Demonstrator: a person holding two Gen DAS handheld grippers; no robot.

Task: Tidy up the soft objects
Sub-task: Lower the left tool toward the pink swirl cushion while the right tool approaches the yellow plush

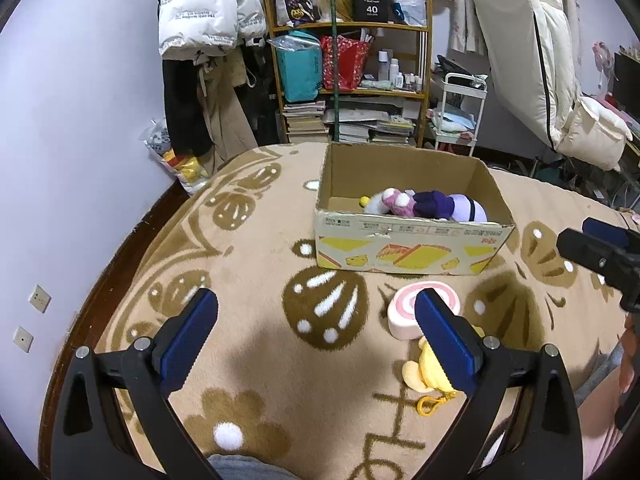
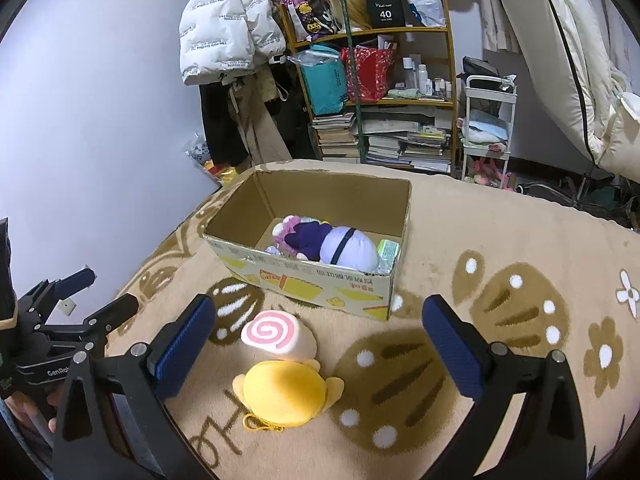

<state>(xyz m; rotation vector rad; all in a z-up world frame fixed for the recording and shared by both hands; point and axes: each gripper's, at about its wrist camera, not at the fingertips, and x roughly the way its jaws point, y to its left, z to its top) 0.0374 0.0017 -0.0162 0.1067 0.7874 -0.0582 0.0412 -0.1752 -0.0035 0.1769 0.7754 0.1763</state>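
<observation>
An open cardboard box (image 1: 412, 248) (image 2: 304, 280) stands on a beige patterned blanket and holds a purple and white plush toy (image 1: 436, 205) (image 2: 332, 242). In front of the box lie a pink swirl roll plush (image 1: 404, 312) (image 2: 276, 334) and a yellow plush with a key clip (image 1: 420, 372) (image 2: 286, 392). My left gripper (image 1: 316, 336) is open and empty above the blanket, left of both plushes. My right gripper (image 2: 320, 344) is open and empty, with both plushes lying between its fingers and a little ahead.
The blanket (image 1: 260, 280) (image 2: 500, 248) covers a bed that ends at the purple wall on the left. Behind stand a cluttered wooden shelf (image 1: 352, 68) (image 2: 380, 80), a hanging white jacket (image 1: 208, 8), a white cart (image 2: 486, 128) and a propped mattress (image 1: 532, 52).
</observation>
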